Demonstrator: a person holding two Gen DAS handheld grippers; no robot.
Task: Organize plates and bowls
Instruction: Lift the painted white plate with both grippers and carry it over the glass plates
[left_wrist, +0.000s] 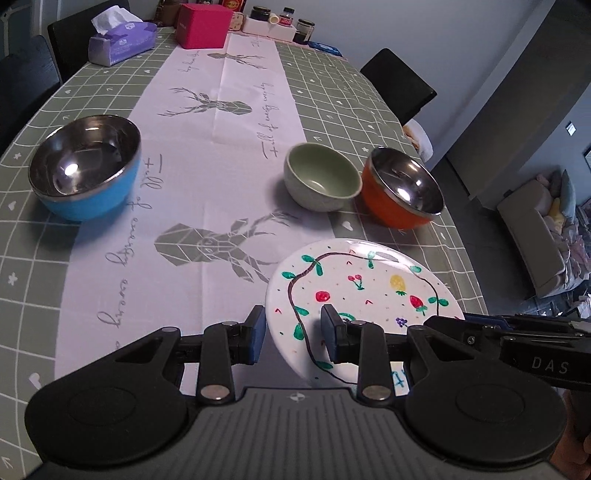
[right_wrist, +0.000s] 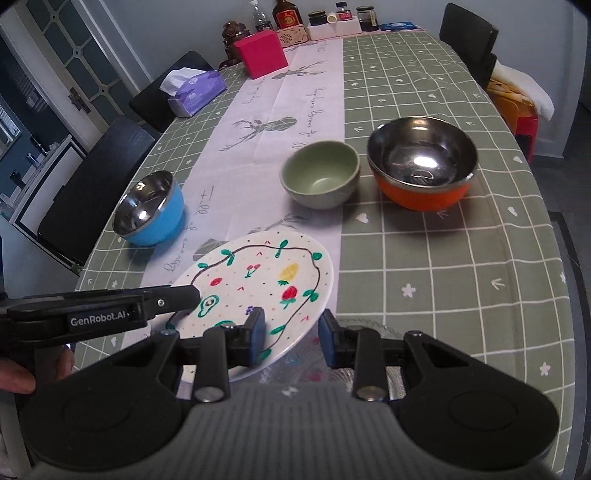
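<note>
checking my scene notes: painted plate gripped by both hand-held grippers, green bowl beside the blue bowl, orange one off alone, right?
Not quite. The green bowl sits beside the orange bowl, and the blue bowl is the one off alone across the runner, as the right wrist view shows. The painted plate does sit between the jaws of both the left hand-held gripper and the right hand-held gripper.

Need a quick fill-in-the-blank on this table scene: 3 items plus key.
1. The table holds ___ bowls.
2. The steel-lined bowl nearest the green bowl is ___ on the outside.
3. The painted plate has its rim between the fingers of the left gripper and those of the ___ gripper.
Missing words: three; orange; right.
</note>
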